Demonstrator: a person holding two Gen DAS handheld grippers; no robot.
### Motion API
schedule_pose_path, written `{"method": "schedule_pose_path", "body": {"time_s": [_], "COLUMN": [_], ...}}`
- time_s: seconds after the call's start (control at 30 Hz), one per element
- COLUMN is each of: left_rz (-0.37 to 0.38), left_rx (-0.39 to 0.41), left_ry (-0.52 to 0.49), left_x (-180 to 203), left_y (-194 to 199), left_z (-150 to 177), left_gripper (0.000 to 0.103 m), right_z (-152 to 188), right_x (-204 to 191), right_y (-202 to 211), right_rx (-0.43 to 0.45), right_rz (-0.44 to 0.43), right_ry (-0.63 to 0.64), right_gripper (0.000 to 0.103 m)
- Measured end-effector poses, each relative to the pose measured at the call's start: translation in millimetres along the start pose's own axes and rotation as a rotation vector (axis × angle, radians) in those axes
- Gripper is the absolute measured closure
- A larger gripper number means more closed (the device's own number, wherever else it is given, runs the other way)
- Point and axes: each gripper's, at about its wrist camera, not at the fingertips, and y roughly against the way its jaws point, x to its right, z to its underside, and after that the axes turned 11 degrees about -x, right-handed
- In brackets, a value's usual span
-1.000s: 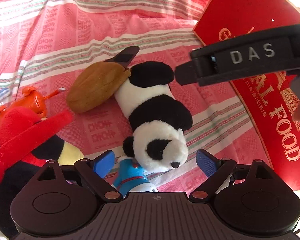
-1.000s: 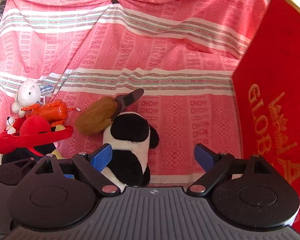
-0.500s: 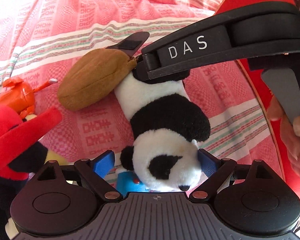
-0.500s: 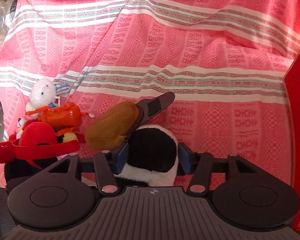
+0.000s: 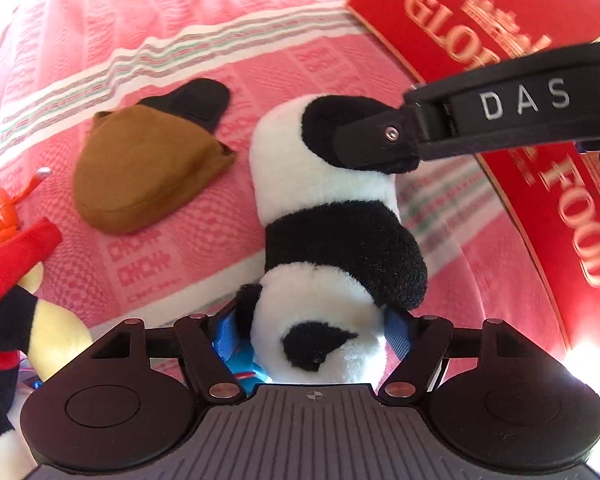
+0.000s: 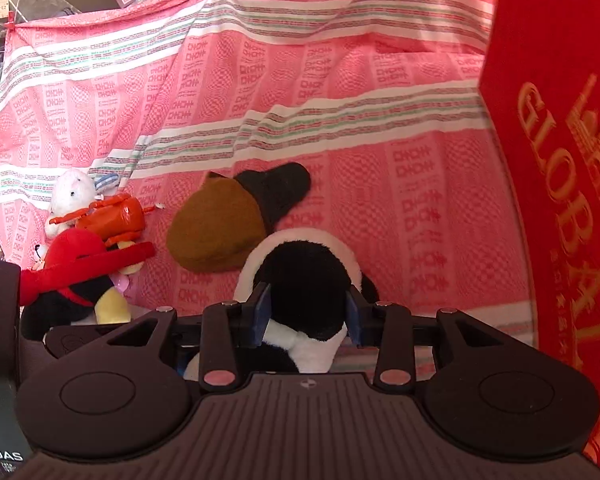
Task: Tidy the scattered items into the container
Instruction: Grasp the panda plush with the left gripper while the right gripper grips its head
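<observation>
One black-and-white plush panda (image 5: pixel 332 216) lies on the pink patterned cloth with white stripes (image 5: pixel 204 40), head toward the left wrist camera. Both grippers are on it. Left gripper (image 5: pixel 312 332): jaws closing around the panda's head, blue pads at either cheek, firm contact not clear. Right gripper (image 6: pixel 306 312): jaws closing, blue pads pressing into the black fur at the panda's rear end; in the left view its black finger marked DAS reaches in from the right onto that same black patch.

One red box with gold "GLOBAL FOOD" lettering (image 6: pixel 560 200) stands just right of the panda. One brown fabric pouch with a black flap (image 5: pixel 148 168) lies just left of the panda, apart from it in the left view.

Far left cluster, right view: one white plush (image 6: pixel 70 192), one orange plastic toy (image 6: pixel 112 216), one plush with red hat, black body and yellow foot (image 6: pixel 76 276). One blue toy (image 5: pixel 240 356) shows under the panda's head.
</observation>
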Motion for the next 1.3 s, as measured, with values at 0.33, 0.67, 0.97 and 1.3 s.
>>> {"method": "schedule_pose_path", "body": {"time_s": [0.33,0.67,0.97,1.3], "left_rz": [0.021,0.039,0.029,-0.025], "left_rx": [0.024,0.037,0.030,0.028], "left_ry": [-0.026,0.003,0.030,-0.004], "left_x": [8,3,3,16], "left_y": [9,6,5,-1], "left_z": [16,18,16,6], "left_gripper": [0.034,0.034,0.032,0.016], "right_z": [66,37,-7,-9], "right_x": [22,-4,-25,-11], "right_y": [21,32,-12,-24], "right_rx": [-0.043,0.046,-0.003,-0.029], "right_rz": [0.090,0.141,0.142,0.071], "right_ry": [-0.124,0.006,0.088,0.034], "right_gripper": [0.095,0.026,0.023,0.035]}}
